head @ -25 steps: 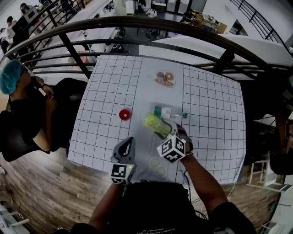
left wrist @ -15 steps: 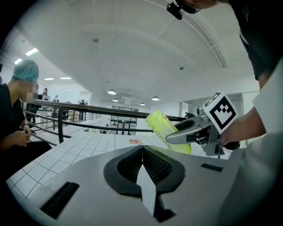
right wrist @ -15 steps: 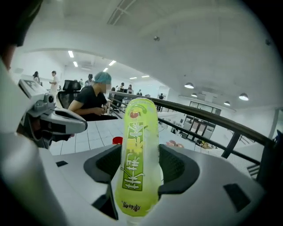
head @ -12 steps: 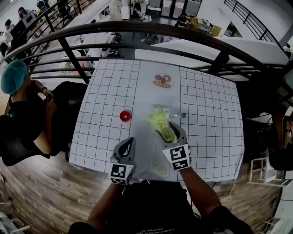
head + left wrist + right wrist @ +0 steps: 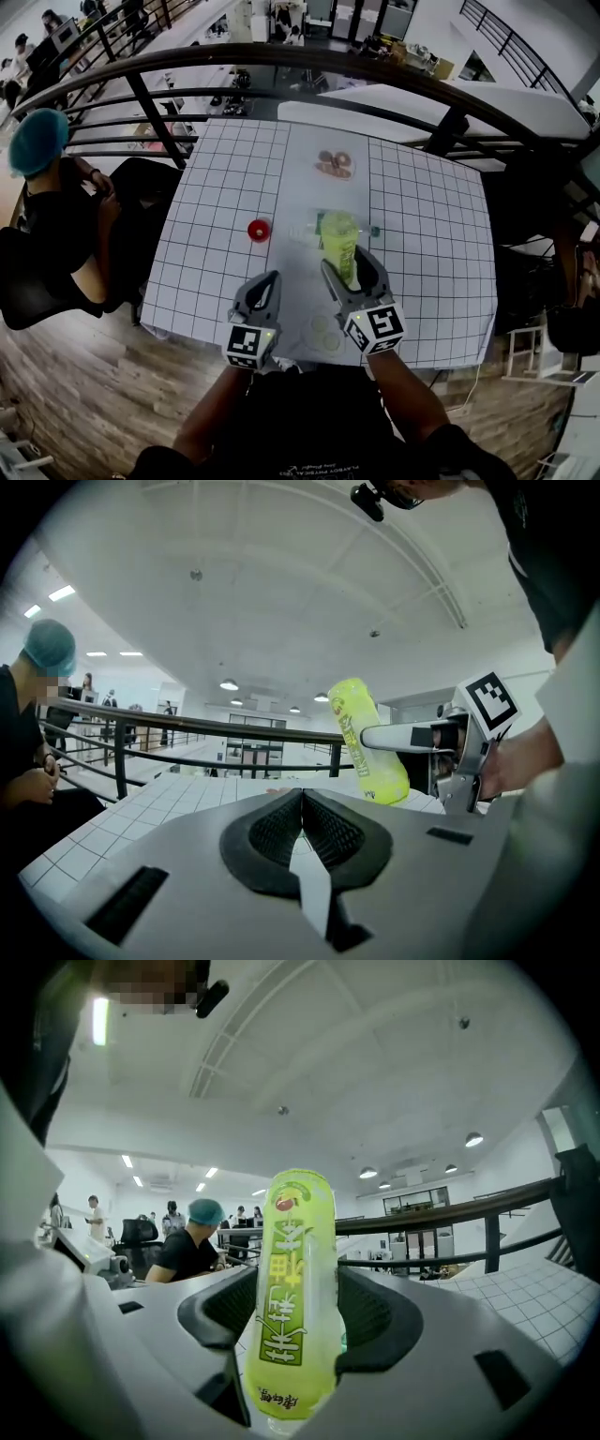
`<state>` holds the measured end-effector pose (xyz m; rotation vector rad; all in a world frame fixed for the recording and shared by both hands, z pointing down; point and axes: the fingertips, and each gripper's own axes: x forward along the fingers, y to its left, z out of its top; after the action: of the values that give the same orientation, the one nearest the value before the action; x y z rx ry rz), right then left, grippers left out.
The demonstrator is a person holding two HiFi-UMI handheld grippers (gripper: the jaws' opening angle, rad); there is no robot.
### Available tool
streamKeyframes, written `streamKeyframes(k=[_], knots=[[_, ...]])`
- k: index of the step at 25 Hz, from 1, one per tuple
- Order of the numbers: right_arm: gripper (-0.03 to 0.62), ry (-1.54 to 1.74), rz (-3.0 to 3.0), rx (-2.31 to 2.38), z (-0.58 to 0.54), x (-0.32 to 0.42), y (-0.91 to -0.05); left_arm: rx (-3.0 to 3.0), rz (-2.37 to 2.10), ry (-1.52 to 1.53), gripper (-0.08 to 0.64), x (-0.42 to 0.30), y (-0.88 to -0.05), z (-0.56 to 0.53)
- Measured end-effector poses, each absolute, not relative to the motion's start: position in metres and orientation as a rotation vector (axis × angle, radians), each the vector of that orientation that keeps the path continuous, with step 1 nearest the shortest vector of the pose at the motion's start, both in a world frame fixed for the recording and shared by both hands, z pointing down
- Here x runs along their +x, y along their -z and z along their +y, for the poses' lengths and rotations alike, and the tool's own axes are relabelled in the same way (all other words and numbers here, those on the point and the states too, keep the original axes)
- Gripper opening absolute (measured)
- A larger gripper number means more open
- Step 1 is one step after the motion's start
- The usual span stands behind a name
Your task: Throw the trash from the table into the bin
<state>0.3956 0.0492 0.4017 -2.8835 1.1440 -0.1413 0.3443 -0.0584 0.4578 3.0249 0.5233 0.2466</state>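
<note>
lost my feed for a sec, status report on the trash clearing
Right gripper shut on green bottle, held above table. Left gripper shut, empty. Red cap on table. No bin in view.

Yellow-green bottle near upright; clamped between right tool jaws.

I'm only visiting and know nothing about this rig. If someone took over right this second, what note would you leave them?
Left claw: shut, empty, over the near table edge.
Right claw: clamped on the yellow-green bottle, held clear of the table.
On the table: red round item, clear bottle lying down, brownish round items at the far side, two pale round pieces near the front edge.
Done: yellow-green bottle picked up.
Left: take it to the bin, which no view shows, then the rest.
</note>
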Motion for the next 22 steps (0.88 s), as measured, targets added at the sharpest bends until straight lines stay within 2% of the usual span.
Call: streamKeyframes(k=[10,22], knots=[[0.281,0.035,1.278,-2.706,0.071,0.382,-0.382,3.056,0.316,-0.208,0.023,0.324,-0.442,-0.045],[0.281,0.021,1.480,-2.525,0.090,0.340,-0.366,3.081,-0.055,-0.184,0.023,0.251,-0.424,-0.023]])
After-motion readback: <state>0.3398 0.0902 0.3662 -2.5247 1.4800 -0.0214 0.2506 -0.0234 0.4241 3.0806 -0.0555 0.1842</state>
